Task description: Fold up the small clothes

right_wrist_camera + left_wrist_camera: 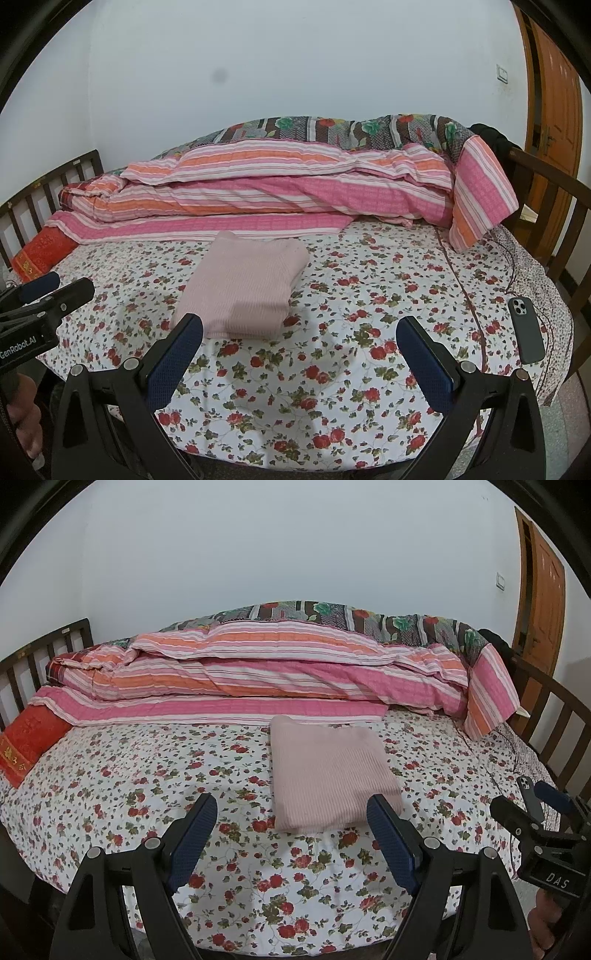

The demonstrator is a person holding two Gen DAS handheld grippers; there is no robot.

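A pale pink ribbed garment point(332, 771) lies folded into a neat rectangle on the floral bedsheet point(147, 775). It also shows in the right wrist view point(243, 288). My left gripper point(291, 805) is open and empty, held above the sheet just in front of the garment's near edge. My right gripper point(299, 328) is open and empty, with its left finger near the garment's near right corner. Neither gripper touches the garment. The right gripper shows at the right edge of the left wrist view point(532, 812), and the left gripper at the left edge of the right wrist view point(55, 291).
A rolled pink and orange striped quilt point(277, 672) lies along the far side of the bed against the wall. A red pillow point(29, 742) sits at the left. A dark phone point(526, 328) lies near the bed's right edge. Wooden rails point(554, 716) bound both ends.
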